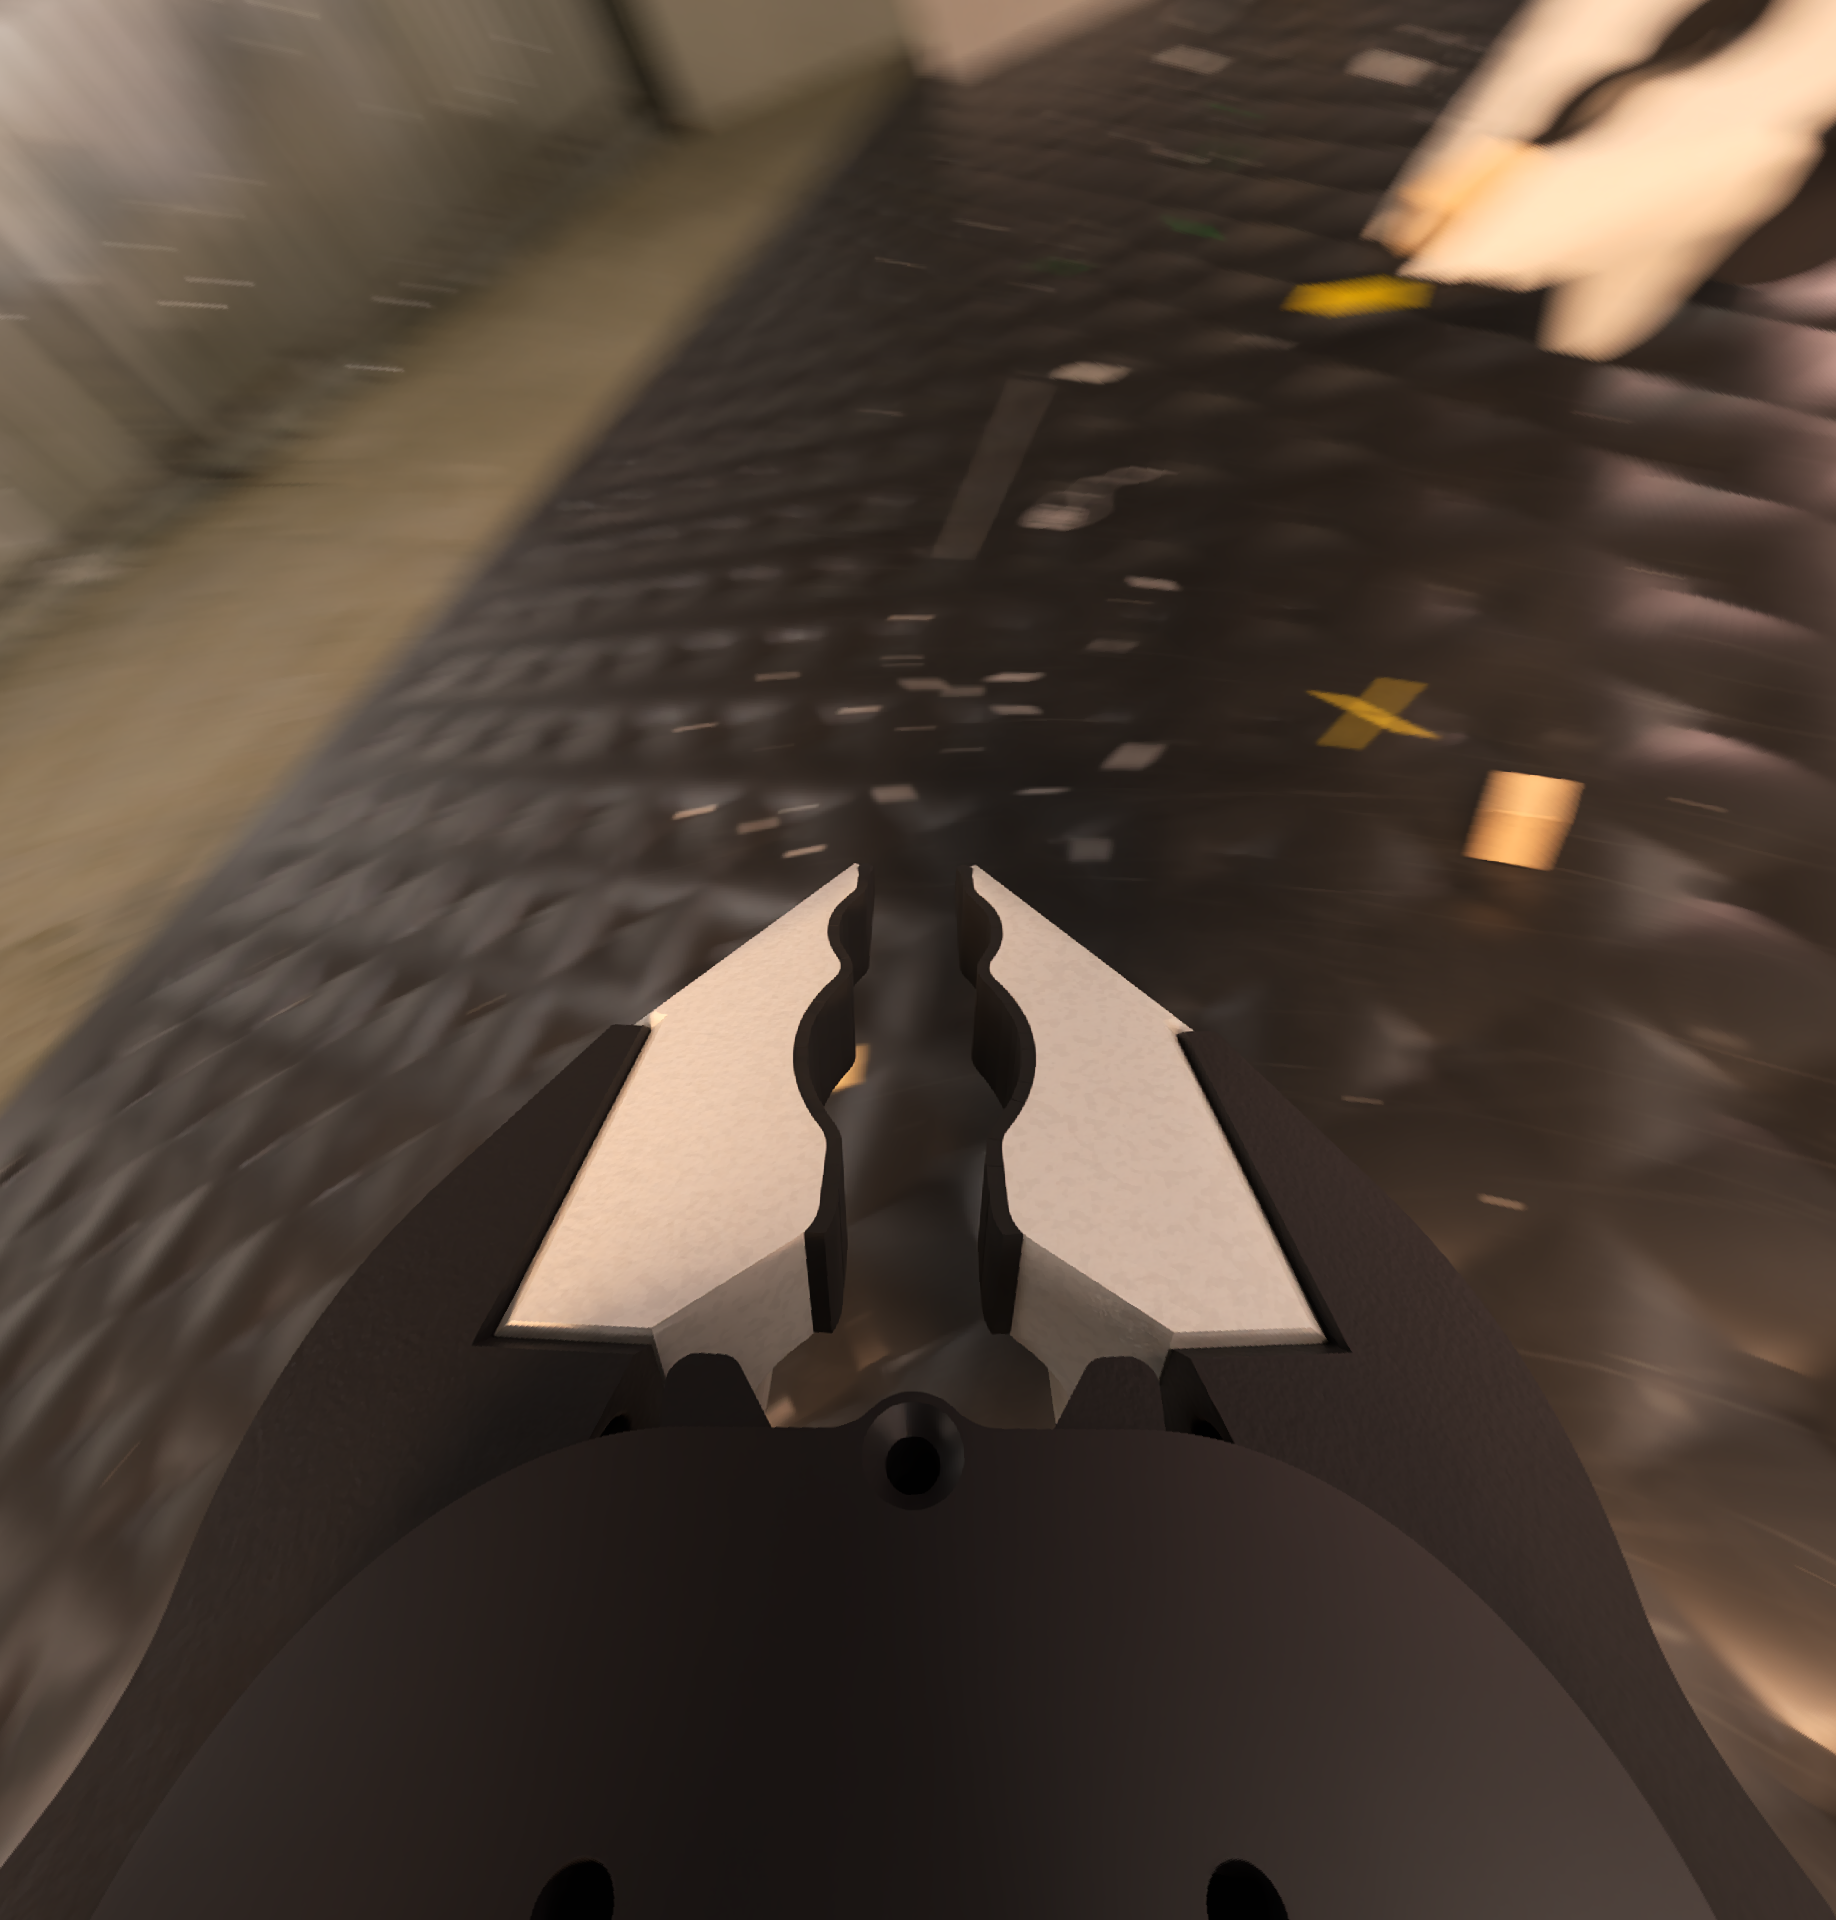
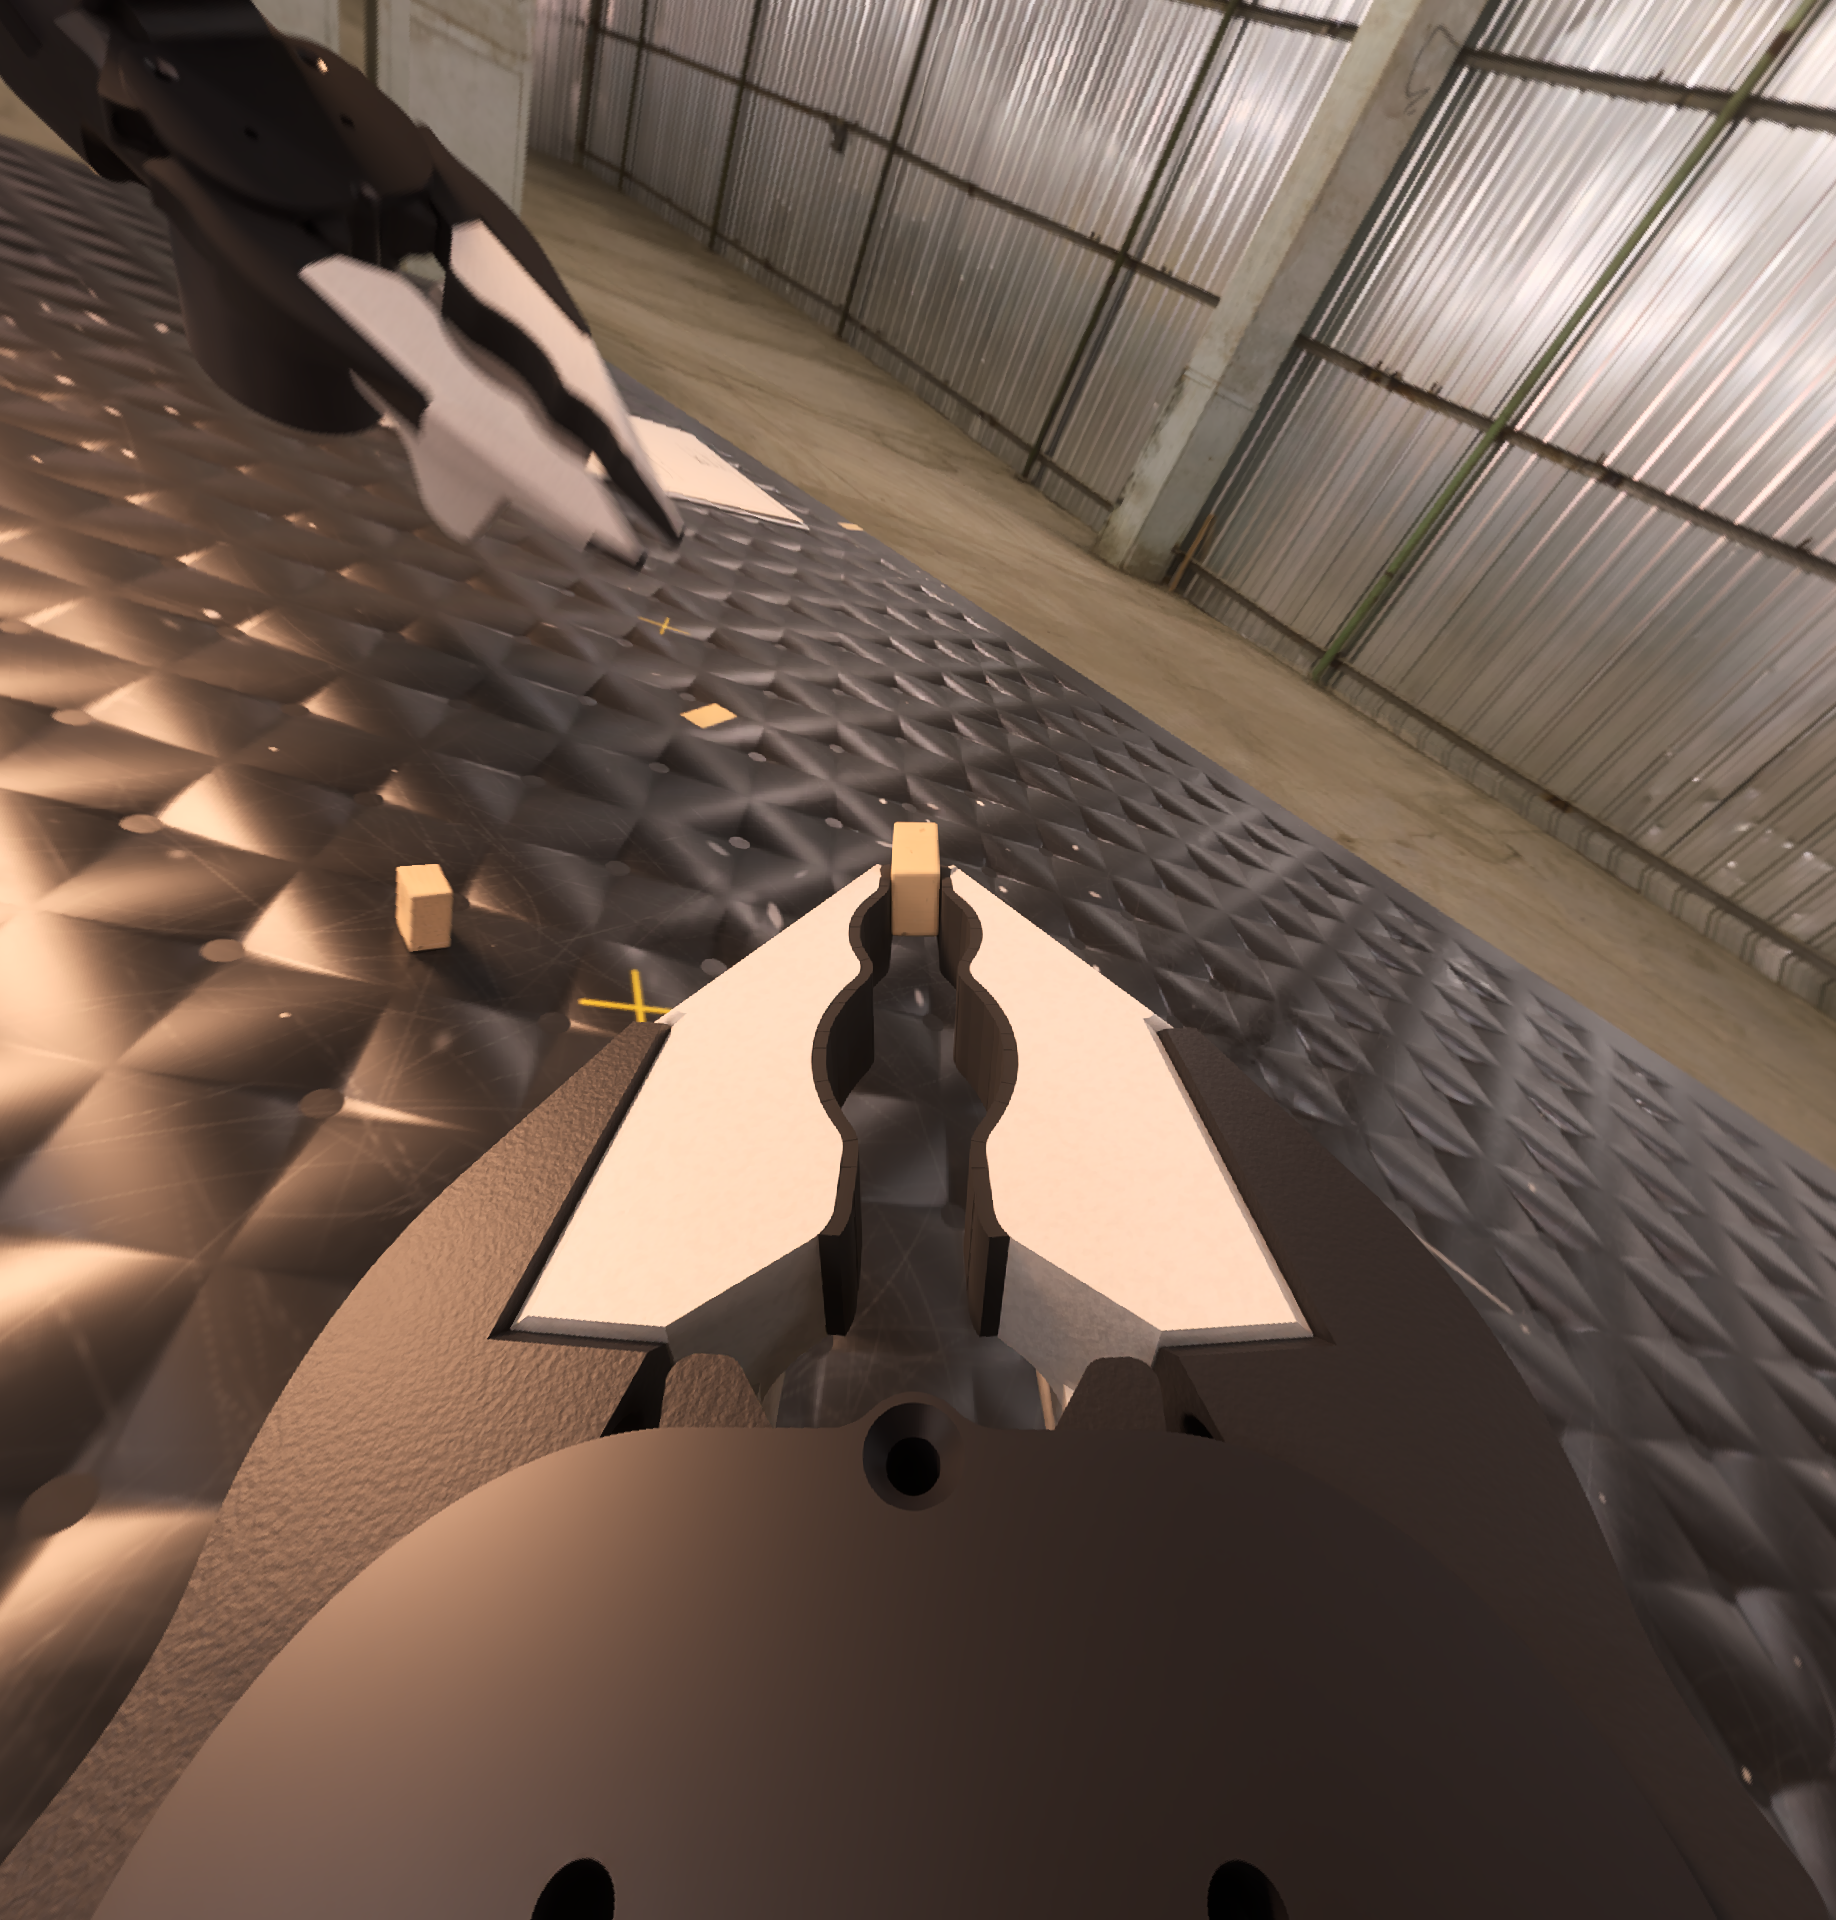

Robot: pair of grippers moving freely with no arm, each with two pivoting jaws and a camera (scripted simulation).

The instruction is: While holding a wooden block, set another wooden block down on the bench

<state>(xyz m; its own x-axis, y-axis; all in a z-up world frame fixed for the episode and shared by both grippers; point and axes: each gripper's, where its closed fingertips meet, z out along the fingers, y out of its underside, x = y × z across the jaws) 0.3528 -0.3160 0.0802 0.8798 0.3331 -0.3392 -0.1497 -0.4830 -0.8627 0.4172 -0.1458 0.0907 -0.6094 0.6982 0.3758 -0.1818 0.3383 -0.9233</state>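
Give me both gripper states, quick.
Left gripper: open, nothing between its fingers.
Right gripper: closed on a wooden block at its fingertips.

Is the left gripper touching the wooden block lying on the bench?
Apart. The right wrist view shows the left gripper well away from the loose block, with bare bench between them.

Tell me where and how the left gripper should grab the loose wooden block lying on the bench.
Take the loose wooden block across two opposite side faces, coming down from above. It sits flat on the bench as a small cube with clear metal all around, so either pair of faces probably works. The left gripper is empty, with its fingers slightly apart; the right gripper is pinching the other block.
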